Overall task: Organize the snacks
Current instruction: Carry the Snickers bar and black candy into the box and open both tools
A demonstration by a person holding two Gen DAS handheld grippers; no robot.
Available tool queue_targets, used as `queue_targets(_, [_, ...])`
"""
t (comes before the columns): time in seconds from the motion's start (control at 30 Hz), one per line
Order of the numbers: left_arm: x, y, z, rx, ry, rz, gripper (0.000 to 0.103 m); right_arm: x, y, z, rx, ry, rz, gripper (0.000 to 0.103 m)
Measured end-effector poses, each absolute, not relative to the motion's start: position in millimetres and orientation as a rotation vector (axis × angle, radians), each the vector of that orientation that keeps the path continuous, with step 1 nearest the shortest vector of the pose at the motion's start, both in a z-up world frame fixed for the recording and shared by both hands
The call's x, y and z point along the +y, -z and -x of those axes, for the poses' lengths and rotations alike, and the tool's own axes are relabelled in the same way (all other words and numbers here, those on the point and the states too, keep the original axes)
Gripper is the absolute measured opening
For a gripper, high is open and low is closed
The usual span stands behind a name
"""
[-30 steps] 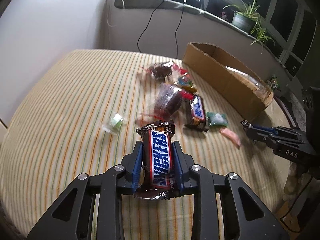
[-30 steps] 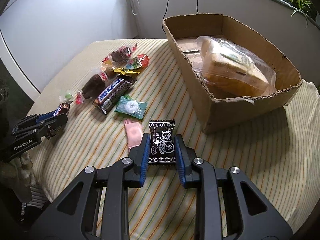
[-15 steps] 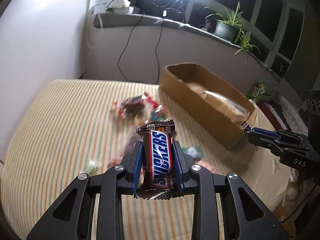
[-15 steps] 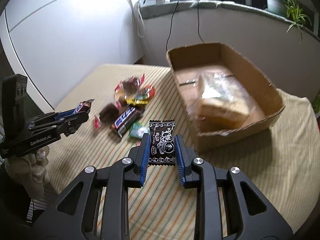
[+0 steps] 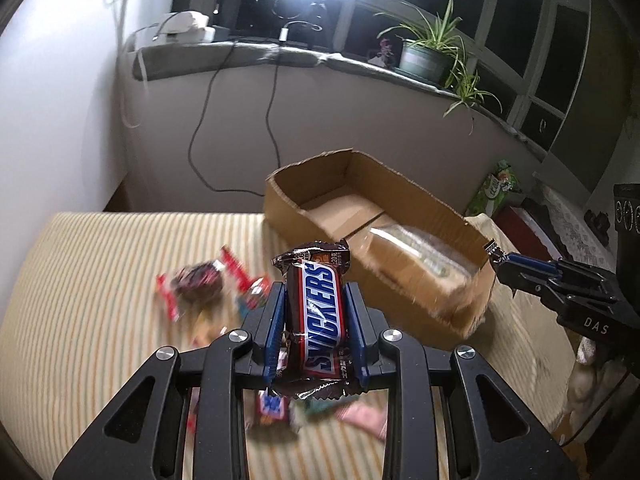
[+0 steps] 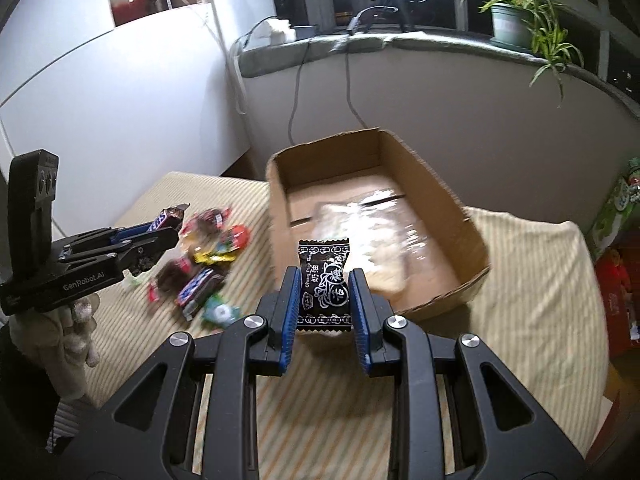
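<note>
Left wrist view: the left claw point(image 5: 314, 320) pinches a Snickers bar point(image 5: 316, 314) lengthwise above the striped counter point(image 5: 80, 300). Beyond lie loose snacks point(image 5: 196, 286) — blurred — and the cardboard box point(image 5: 404, 200). In the right wrist view, the right claw point(image 6: 324, 300) pinches a black candy packet point(image 6: 324, 284) before the box's near wall — a clear bag point(image 6: 372, 232) lies inside.

Loose snacks point(image 5: 200, 288) on the striped desk point(image 5: 80, 300) were motion-blurred; wrapper text unreadable. Clear-wrapped package point(image 6: 372, 240) inside cardboard box point(image 6: 472, 240) smeared, contents indistinct. Snickers bar point(image 5: 316, 316) hid several sweets behind it. Both gripper bodies cut off at bottom edge.
</note>
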State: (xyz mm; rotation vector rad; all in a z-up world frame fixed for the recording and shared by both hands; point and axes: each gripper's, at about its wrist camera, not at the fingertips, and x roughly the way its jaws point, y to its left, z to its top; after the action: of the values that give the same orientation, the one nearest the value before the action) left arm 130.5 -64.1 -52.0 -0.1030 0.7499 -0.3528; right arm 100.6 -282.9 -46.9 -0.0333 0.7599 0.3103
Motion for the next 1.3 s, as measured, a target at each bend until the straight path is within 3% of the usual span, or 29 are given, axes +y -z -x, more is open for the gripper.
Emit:
queue_targets(0.57, [-116.8,60.5,-205.3,0.774,0.406,0.039,0.027,-324.9,66.0,-159.3,0.793,-0.228,0.029,0.026])
queue_targets(1.3, [-139.1,73.2,-226.6,0.811,0.423,0.014,0.029,-330.4,87.5,-180.2,0.829,-0.228,0.027,0.026])
